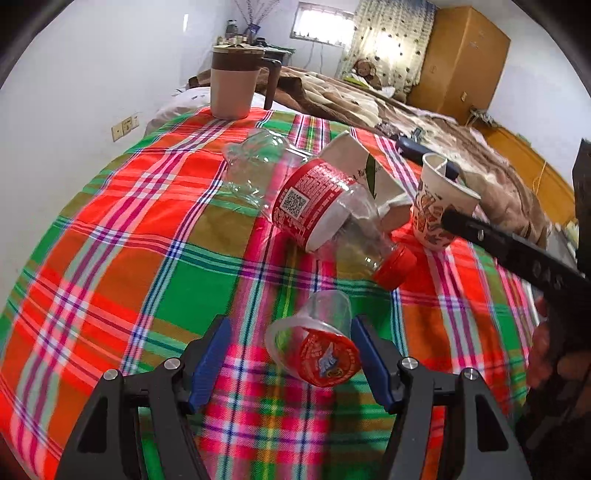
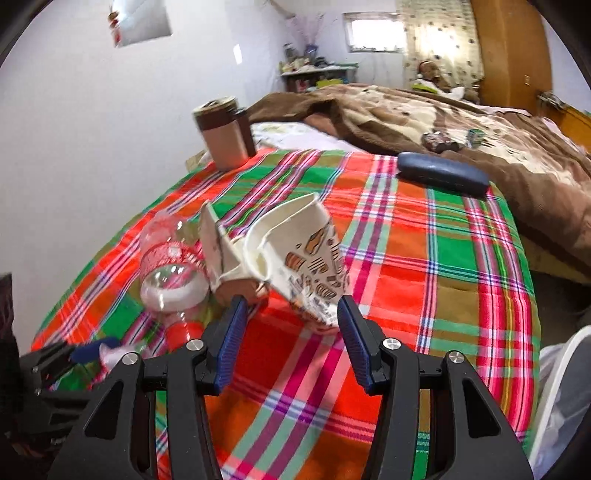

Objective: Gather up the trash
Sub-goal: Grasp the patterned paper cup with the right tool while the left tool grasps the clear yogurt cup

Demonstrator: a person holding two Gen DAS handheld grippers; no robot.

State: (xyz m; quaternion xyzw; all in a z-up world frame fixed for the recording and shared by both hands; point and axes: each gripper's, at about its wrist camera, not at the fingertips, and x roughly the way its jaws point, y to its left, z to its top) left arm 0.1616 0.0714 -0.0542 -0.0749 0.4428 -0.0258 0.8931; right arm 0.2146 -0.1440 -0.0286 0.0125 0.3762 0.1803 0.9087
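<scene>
Left wrist view: the left gripper (image 1: 290,360) is spread open around a small cup (image 1: 314,341) lying near the table (image 1: 110,236) front edge. Right gripper (image 2: 290,332), open too, flanks a paper cup (image 2: 306,254) mid-table, touching a bottle (image 2: 171,273) and carton (image 2: 221,251).

A lived-in bedroom in a home.

A rumpled brown patterned fleece blanket (image 2: 424,118) covers a bed along the far side, with a brown teddy bear (image 1: 365,70) near its head under a spotted curtain (image 1: 391,37) and a small bright window (image 2: 375,33). A tall orange-brown wooden wardrobe (image 1: 461,59) stands in the corner, and a cluttered shelf (image 2: 317,72) (jars and a vase of dry twigs) sits against the white wall. Nearer, a bright red-green plaid cloth (image 2: 424,266) is spread out, a beige-and-brown lidded mug (image 1: 234,83) standing on it.
</scene>
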